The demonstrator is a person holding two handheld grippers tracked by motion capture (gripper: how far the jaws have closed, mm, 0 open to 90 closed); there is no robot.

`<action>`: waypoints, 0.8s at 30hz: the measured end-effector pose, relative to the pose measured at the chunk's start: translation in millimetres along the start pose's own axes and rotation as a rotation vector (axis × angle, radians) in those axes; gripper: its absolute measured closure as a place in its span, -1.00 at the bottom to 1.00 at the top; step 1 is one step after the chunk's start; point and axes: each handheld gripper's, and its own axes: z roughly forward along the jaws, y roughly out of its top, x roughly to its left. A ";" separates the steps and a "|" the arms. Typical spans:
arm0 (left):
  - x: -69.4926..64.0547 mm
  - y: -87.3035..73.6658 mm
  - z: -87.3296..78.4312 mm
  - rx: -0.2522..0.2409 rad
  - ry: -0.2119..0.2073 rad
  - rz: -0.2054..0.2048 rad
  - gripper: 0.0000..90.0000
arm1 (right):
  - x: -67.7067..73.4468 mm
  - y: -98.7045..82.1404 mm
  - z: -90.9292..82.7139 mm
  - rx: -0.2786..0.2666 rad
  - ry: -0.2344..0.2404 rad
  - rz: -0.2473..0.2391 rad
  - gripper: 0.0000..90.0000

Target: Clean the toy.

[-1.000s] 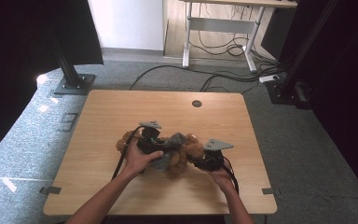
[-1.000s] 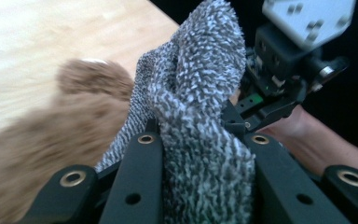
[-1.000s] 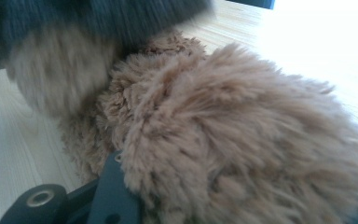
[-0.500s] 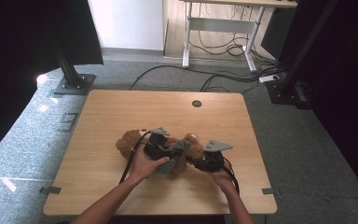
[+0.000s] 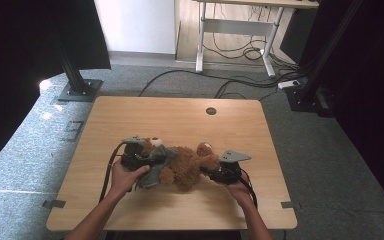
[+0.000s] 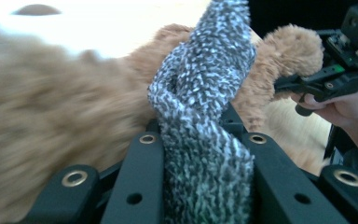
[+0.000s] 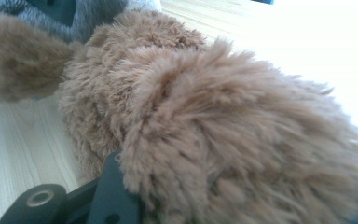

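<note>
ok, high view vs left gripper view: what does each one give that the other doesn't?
High view alone: the whole wooden table, its round hole, both forearms, the grey carpet and the desk legs behind.

Left gripper view alone: close up, the left gripper with its jaws clamped on the grey knitted cloth, and the weave of that cloth.

Both: the brown teddy bear lying on the table, the knitted cloth around it, and the right gripper holding the bear's far end.

We see a wooden table with 1 round hole, a white desk frame at top centre, cables below it.
</note>
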 end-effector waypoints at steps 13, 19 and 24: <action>-92.2 27.3 50.1 0.035 -0.186 0.179 0.70 | 0.6 -0.5 2.6 -0.006 -0.007 0.010 0.33; -89.8 33.3 93.5 0.100 -0.162 0.133 0.70 | 1.2 -1.4 1.3 -0.008 -0.006 0.005 0.33; -78.4 31.3 87.8 0.079 -0.111 0.114 0.71 | -0.3 -2.8 1.7 -0.007 -0.004 0.002 0.33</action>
